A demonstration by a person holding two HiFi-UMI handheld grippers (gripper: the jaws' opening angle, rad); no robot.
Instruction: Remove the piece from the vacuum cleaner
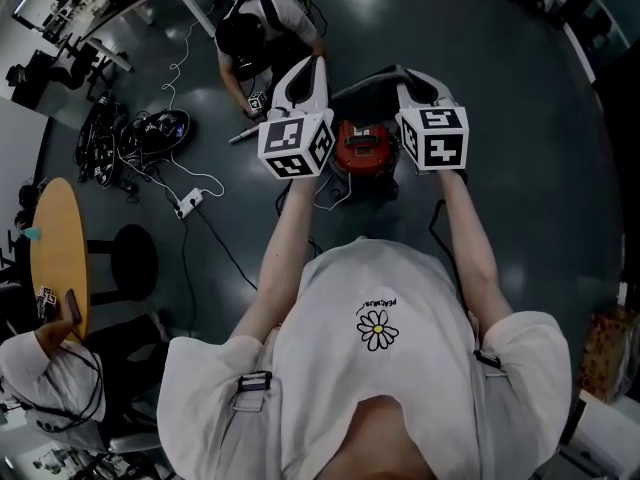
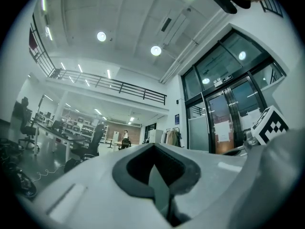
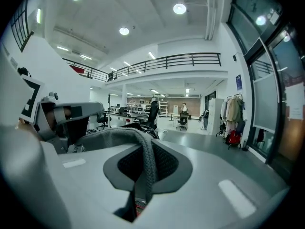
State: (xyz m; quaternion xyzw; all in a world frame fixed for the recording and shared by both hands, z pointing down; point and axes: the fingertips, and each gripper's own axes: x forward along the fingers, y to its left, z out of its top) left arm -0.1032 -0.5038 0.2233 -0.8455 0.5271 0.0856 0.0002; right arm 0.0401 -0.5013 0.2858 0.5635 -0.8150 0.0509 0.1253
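Observation:
The red vacuum cleaner [image 1: 362,146] stands on the dark floor just beyond both grippers. Its grey ribbed hose [image 1: 370,76] arcs up from it to my right gripper [image 1: 418,83]. In the right gripper view the hose [image 3: 145,151] runs down between the jaws, and my right gripper [image 3: 142,187] is shut on it; a bit of red vacuum body [image 3: 138,205] shows below. My left gripper [image 1: 306,70] is held level beside it, to the left of the vacuum. In its own view my left gripper [image 2: 160,187] has its jaws closed together with nothing between them.
A second person [image 1: 262,23] crouches just behind the vacuum. Tangled cables [image 1: 130,138] and a power strip [image 1: 188,203] lie on the floor at left. A round wooden table [image 1: 55,253], a black stool [image 1: 130,258] and a seated person [image 1: 50,368] are at lower left.

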